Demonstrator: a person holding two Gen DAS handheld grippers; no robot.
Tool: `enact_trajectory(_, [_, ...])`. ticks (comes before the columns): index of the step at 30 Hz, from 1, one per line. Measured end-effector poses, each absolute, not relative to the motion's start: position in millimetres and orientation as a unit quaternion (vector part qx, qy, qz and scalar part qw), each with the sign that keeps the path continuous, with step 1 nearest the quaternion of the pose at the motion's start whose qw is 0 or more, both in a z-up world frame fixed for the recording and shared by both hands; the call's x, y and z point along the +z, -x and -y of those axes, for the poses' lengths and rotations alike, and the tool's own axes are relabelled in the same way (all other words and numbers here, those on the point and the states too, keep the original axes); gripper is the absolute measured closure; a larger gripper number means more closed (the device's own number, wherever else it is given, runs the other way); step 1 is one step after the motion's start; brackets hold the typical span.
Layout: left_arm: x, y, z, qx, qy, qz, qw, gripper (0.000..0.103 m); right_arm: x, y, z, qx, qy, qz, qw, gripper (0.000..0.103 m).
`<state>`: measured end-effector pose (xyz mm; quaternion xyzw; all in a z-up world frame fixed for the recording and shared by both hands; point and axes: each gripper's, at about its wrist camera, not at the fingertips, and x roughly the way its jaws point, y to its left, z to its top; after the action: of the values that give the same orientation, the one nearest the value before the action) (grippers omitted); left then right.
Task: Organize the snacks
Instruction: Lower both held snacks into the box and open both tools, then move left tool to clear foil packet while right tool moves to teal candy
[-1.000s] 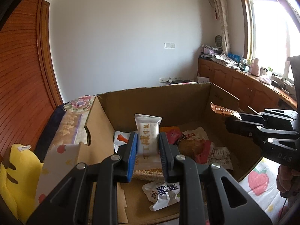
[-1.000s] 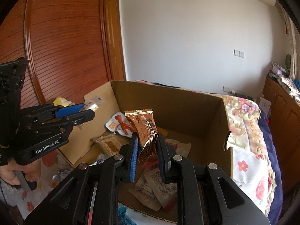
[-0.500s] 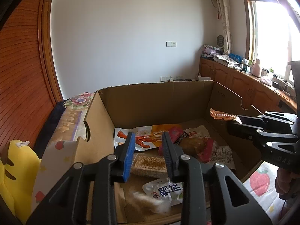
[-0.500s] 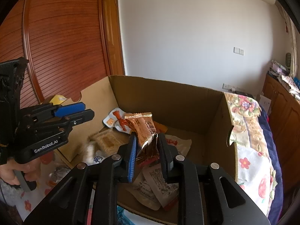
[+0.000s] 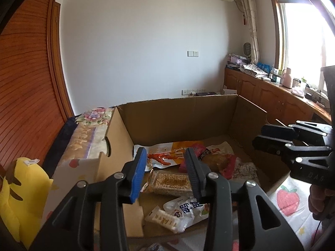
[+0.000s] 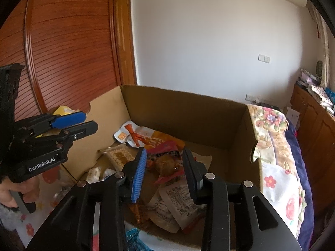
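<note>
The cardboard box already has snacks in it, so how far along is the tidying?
Done: several packets lie inside the cardboard box, among them a grain bar and a white packet. In hand: nothing; the left tool and right tool hang over the box, jaws opening and empty. Left: a blue packet shows outside the box's near edge.

The left gripper, jaws opening and empty, hangs over the box of snacks; the right gripper hovers beside.
</note>
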<state>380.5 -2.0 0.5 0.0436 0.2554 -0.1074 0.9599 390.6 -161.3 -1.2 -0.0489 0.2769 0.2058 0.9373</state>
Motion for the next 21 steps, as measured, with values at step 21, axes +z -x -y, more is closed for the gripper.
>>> enact_trajectory(21, [10.3,-291.8,-23.9,-0.090,-0.048,-0.254,0.962,0.054,34.7,-300.3,167.0,0.210,0.061,-0.264,0.939,0.049])
